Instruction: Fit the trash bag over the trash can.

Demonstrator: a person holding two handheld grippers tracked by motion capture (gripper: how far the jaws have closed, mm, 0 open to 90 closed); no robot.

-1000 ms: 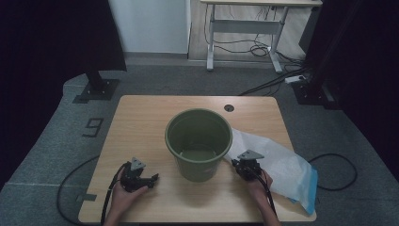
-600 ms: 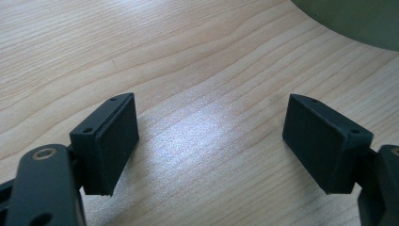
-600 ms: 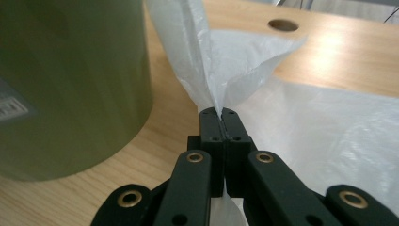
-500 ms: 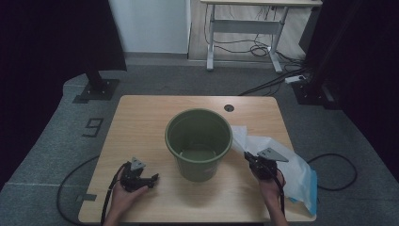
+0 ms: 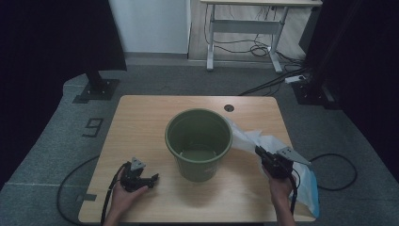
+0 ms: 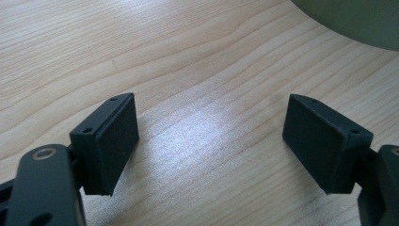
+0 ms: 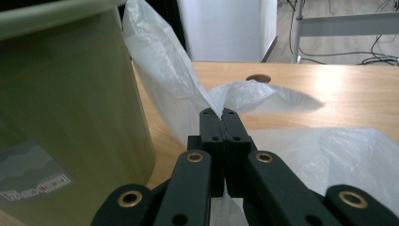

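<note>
A green bucket (image 5: 198, 142) stands upright in the middle of the wooden table (image 5: 155, 113). A white plastic bag (image 5: 263, 141) lies to its right, one corner lifted against the bucket's rim. My right gripper (image 5: 259, 153) is shut on the bag's edge, held just right of the bucket. In the right gripper view the bag (image 7: 169, 75) rises from the closed jaws beside the bucket wall (image 7: 66, 94). My left gripper (image 5: 149, 180) rests near the table's front left, open, with bare wood between its pads (image 6: 115, 141). The bucket's base (image 6: 357, 19) shows at the top right there.
A round cable hole (image 5: 229, 108) sits at the table's back right. Black cables (image 5: 84, 188) trail off both grippers over the table's front edge. A white desk frame (image 5: 244, 28) and a dark stand base (image 5: 96, 89) stand on the floor behind.
My right gripper has risen and moved right and back with the bag's edge in it, pulling the bag up beside the bucket. The left gripper has stayed where it was.
</note>
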